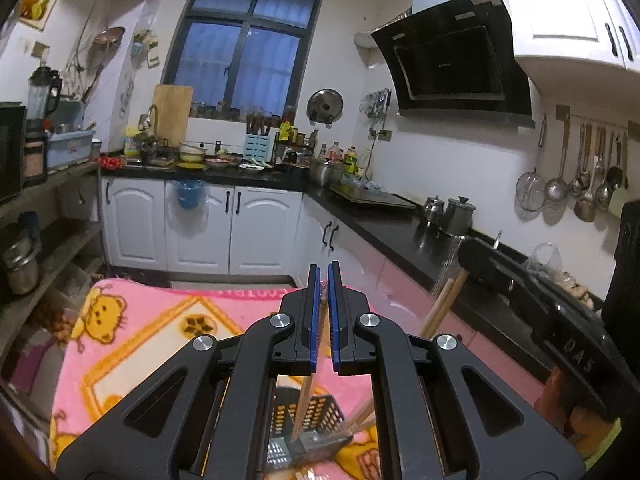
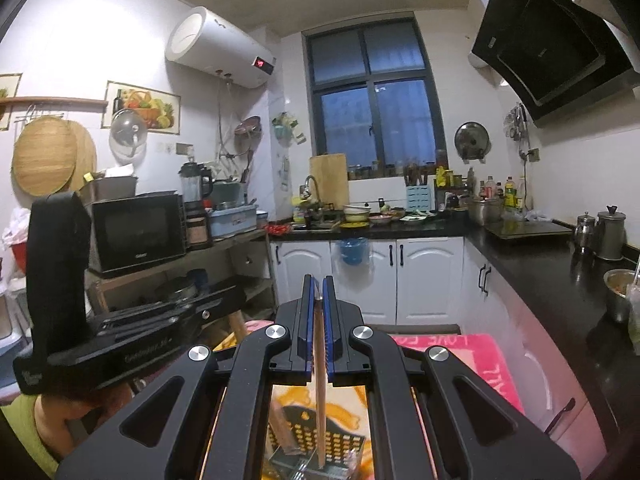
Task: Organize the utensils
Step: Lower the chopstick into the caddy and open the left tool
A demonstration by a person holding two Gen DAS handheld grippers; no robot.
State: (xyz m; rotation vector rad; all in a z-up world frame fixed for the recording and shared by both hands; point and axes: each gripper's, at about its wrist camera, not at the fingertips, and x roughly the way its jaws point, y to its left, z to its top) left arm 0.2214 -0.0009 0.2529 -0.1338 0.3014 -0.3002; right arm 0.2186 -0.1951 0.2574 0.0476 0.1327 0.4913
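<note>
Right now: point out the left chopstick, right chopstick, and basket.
Left chopstick (image 1: 305,404), left wrist view, shaft below the pads.
Right chopstick (image 2: 319,408), right wrist view, mid shaft.
Basket (image 1: 320,410), left wrist view, perforated far wall.

black basket (image 1: 316,420) cut off below, chopstick (image 2: 320,400) tip hidden

Both wrist cams sat just behind their jaws, aimed near level across the kitchen, close above the pink cartoon-print blanket (image 1: 132,320). Shared: dark-framed window (image 1: 244,36), black perforated plastic caddy (image 1: 320,412) below.
</note>
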